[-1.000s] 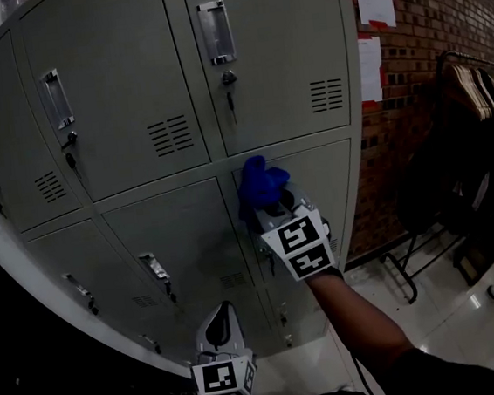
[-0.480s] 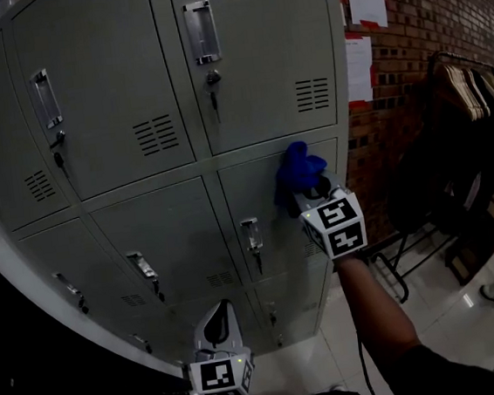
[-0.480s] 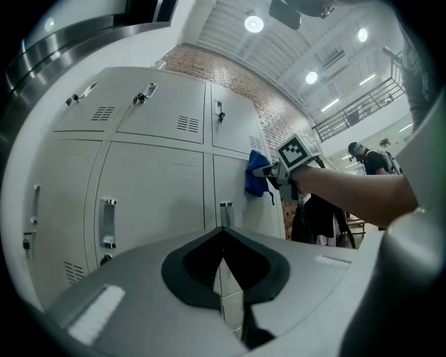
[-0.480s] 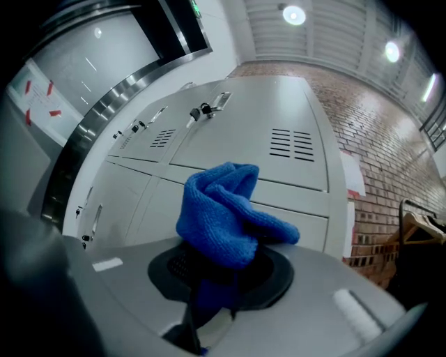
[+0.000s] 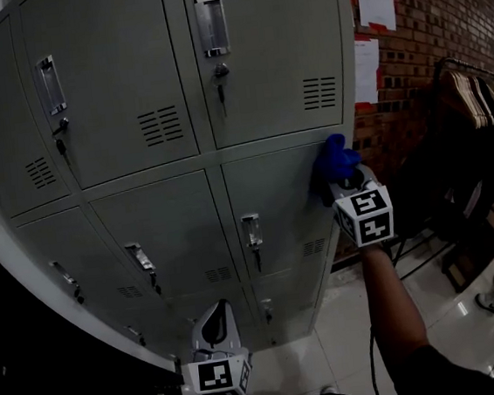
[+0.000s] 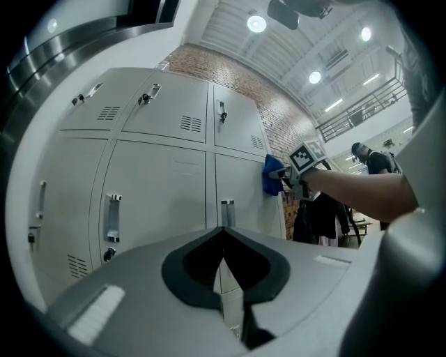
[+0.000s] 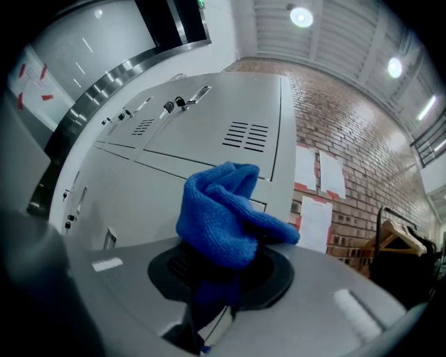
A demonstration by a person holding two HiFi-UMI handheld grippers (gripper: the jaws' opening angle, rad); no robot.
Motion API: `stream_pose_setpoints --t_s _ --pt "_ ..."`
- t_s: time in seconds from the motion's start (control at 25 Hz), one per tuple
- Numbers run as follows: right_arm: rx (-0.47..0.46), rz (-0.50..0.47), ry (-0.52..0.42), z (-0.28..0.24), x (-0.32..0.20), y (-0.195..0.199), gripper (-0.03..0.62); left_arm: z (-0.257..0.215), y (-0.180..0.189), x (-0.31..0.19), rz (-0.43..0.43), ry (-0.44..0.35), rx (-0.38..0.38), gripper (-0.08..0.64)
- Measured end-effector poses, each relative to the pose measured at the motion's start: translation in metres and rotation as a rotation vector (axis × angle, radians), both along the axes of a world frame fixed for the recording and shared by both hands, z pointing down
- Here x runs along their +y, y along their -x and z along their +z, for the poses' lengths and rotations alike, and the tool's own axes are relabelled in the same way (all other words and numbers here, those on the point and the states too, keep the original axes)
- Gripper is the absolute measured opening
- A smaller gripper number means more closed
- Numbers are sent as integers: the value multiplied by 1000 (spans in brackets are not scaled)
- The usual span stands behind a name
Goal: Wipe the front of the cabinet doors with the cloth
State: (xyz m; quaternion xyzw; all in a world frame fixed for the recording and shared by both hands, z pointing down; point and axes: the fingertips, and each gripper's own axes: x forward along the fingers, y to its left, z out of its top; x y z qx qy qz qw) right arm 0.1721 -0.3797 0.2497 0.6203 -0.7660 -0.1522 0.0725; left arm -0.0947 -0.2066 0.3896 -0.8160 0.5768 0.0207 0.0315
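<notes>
**A:** Head view first. Where's the cloth?

**B:** The right gripper point(image 5: 345, 182) is out at arm's reach. It presses a bunched blue knitted cloth point(image 5: 334, 160) onto the grey metal cabinet doors point(image 5: 163, 236). Contact is at the top right corner of the lower right-hand door, close to the cabinet's outer edge. The left gripper point(image 5: 215, 325) hangs low by the body, well apart from the doors. My guess is that it's parked there because one cloth needs only one hand.

**A:** Left gripper view?

**B:** The jaws are drawn together with the tips meeting in a line, and nothing is between them. It looks up along the doors, and the cloth shows far off at the cabinet's right edge.

**A:** Right gripper view?

**B:** The jaws are clamped on the lower tail of the cloth. The bulk bulges past the tips like a pad, likely so that fabric rather than jaw meets the metal. A red brick wall point(image 7: 334, 125) begins just past the cabinet edge.

**A:** Next move?

**B:** No door is left to the right. I judge the next stroke has to run leftward or drop lower. I can't tell which doors are already clean.
</notes>
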Motion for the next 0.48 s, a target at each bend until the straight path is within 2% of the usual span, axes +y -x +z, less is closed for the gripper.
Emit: stream_pose_setpoints --t_s 0.12,0.2,0.36,0.48 --pt "31 36 -10 0 2 -2 89 0 -1 2 0 4 0 17" --pt "28 22 -22 0 9 9 89 2 -1 3 0 5 0 17" --pt "5 -85 -38 4 25 57 89 2 0 4 -1 4 -3 17" --pt "27 -162 -26 15 31 103 89 2 5 6 -8 5 -4 17"
